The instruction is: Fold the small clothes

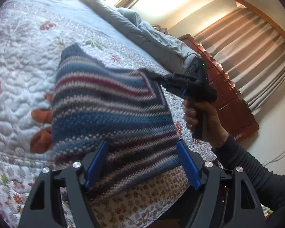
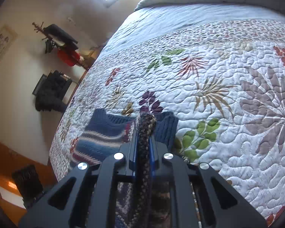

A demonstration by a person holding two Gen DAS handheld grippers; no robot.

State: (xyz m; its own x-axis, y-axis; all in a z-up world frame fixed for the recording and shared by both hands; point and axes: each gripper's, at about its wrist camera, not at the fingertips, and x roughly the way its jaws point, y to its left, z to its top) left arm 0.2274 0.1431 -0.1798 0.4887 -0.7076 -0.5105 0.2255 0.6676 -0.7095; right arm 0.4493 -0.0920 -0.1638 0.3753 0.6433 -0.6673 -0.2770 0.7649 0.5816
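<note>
A small striped knit sweater (image 1: 112,114) in blue, red, grey and white lies on the floral quilt (image 1: 19,60). My left gripper (image 1: 142,163) hovers over its lower part, jaws open with blue pads (image 1: 96,161) apart and nothing pinched. In the left wrist view my right gripper (image 1: 152,76) holds the sweater's far right corner, lifted off the quilt, with a hand (image 1: 201,117) on its handle. In the right wrist view the right gripper (image 2: 145,127) is shut on a bunched fold of the sweater (image 2: 104,138); the knit edge sticks out past the pads.
A grey duvet (image 1: 142,32) is heaped at the head of the bed. A wooden bed frame (image 1: 231,98) and curtains (image 1: 247,43) stand to the right. Beside the bed, the right wrist view shows a coat stand (image 2: 60,38) and dark furniture (image 2: 51,91) by the wall.
</note>
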